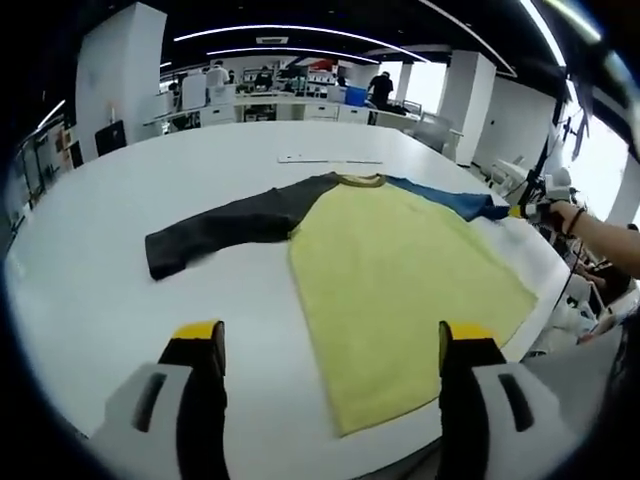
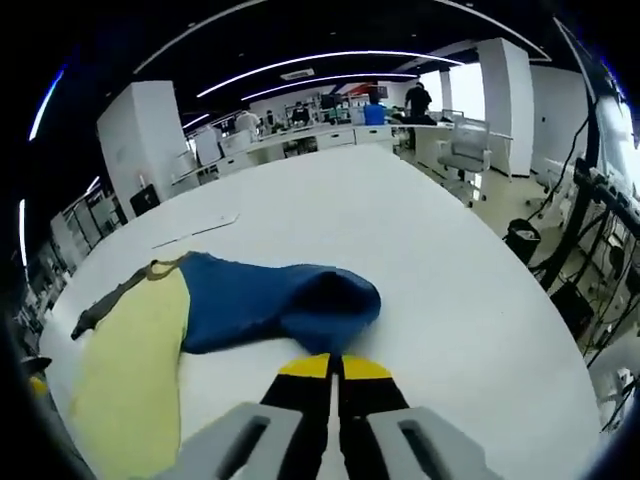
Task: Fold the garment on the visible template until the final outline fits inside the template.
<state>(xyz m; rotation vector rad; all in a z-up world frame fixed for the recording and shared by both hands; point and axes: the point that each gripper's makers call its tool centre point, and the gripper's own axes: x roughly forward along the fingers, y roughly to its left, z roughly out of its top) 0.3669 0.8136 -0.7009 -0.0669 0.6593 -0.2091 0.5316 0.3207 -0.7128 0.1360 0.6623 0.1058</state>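
We see a long-sleeved shirt with a pale yellow body, one dark grey sleeve and one blue sleeve (image 1: 395, 270) lying flat on a broad white table (image 1: 150, 310), its neckline pointing away from us in the left gripper view and its hem hanging near the table's close edge. Our left gripper (image 1: 335, 345) hovers above the table with its yellow-tipped black jaws wide apart, grasping nothing; one jaw is over bare table, the other over the yellow panel. Our right gripper (image 2: 333, 372) has its jaws pressed together at the cuff end of the blue sleeve (image 2: 270, 300), and we judge that it pinches the cloth there, since the cuff bunches up just at the tips. In the left gripper view that same gripper appears at the far right with a hand on it, at the blue sleeve's end. The dark grey sleeve (image 1: 235, 225) stretches out straight to the side, untouched. We cannot make out any template outline on the table in either view. As we judge it, the folding is barely under way: the body lies unfolded, both sleeves are out, and the first sleeve fold is only just gripped. Everything else remains: both sleeves inward, then the body folded down.
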